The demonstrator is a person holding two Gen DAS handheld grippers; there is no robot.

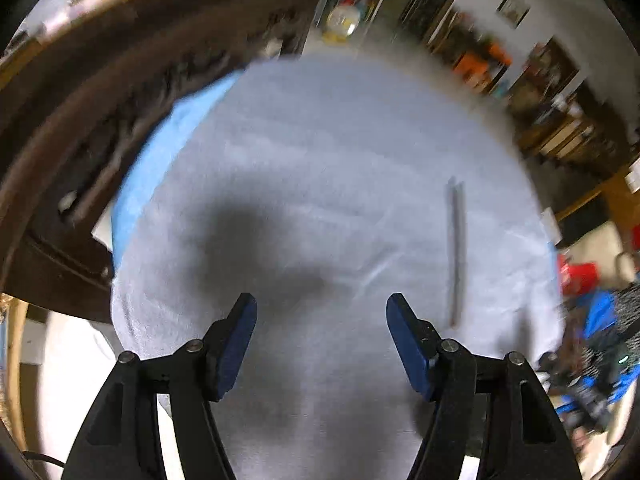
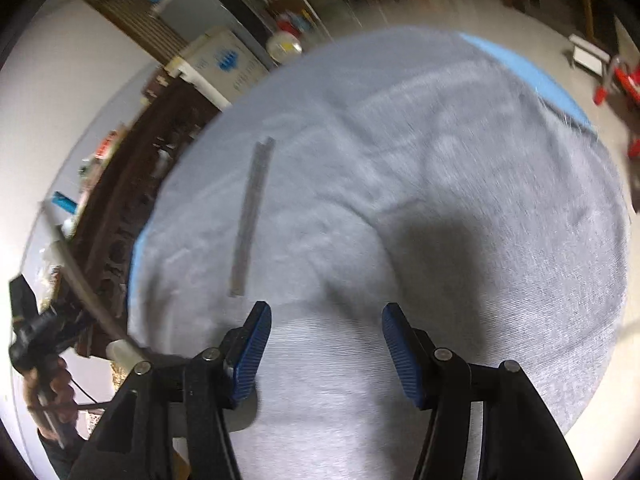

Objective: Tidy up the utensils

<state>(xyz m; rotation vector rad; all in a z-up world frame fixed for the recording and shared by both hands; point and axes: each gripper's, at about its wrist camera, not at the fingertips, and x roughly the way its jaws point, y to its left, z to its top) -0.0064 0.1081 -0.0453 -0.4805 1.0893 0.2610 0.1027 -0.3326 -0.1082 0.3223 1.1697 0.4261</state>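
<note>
A long thin grey metal utensil (image 1: pixel 456 252) lies flat on the grey cloth (image 1: pixel 320 160), blurred by motion. In the left wrist view it lies to the right of and beyond my left gripper (image 1: pixel 321 310), which is open and empty above the cloth. In the right wrist view the same utensil (image 2: pixel 252 216) lies to the left of and just beyond my right gripper (image 2: pixel 326 318), which is open and empty. The utensil's kind is too blurred to tell.
The grey cloth (image 2: pixel 460 200) covers a table with a blue underlayer (image 1: pixel 160 160) showing at its edges. A dark carved wooden cabinet (image 1: pixel 80 140) stands at the left. A hand with the other gripper (image 2: pixel 36 356) shows at lower left of the right wrist view.
</note>
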